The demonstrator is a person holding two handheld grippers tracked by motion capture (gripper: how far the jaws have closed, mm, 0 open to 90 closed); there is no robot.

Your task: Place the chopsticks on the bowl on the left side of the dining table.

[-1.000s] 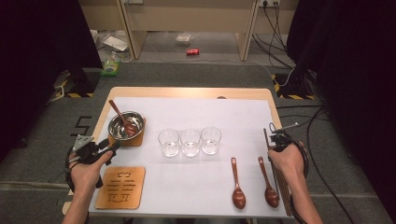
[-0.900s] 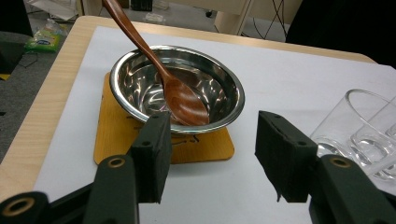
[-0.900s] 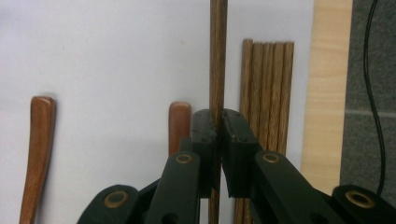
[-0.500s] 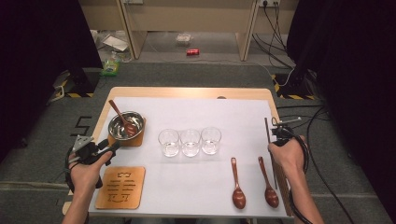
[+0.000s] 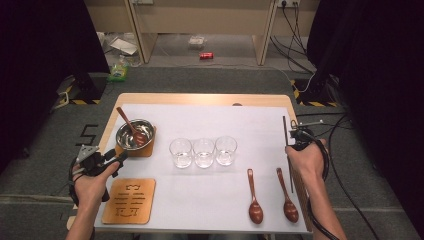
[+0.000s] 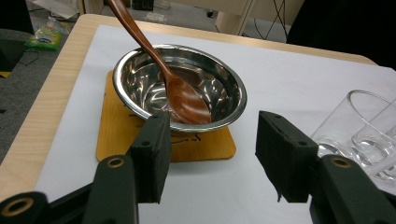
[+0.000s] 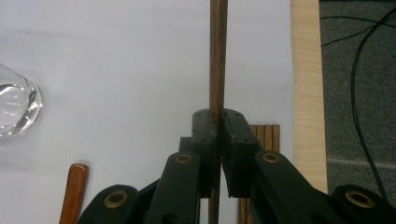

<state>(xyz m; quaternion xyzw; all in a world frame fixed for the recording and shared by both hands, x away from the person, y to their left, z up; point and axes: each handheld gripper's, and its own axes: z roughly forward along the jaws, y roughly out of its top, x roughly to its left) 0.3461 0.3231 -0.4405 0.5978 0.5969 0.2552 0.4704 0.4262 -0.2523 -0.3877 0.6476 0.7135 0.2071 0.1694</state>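
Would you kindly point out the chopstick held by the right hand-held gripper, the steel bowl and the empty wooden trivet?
chopstick (image 7: 217, 56), right gripper view, on its shaft above the jaws.
steel bowl (image 6: 140, 86), left gripper view, on its inner wall.
empty wooden trivet (image 5: 112, 205), high view, on its left border.

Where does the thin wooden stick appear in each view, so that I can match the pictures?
High view: the wooden stick is at the table's right edge, held in the right claw.
Right gripper view: the stick runs up the middle, pinched between the shut jaws.
Shared landmark: the white table cover, in all three views.
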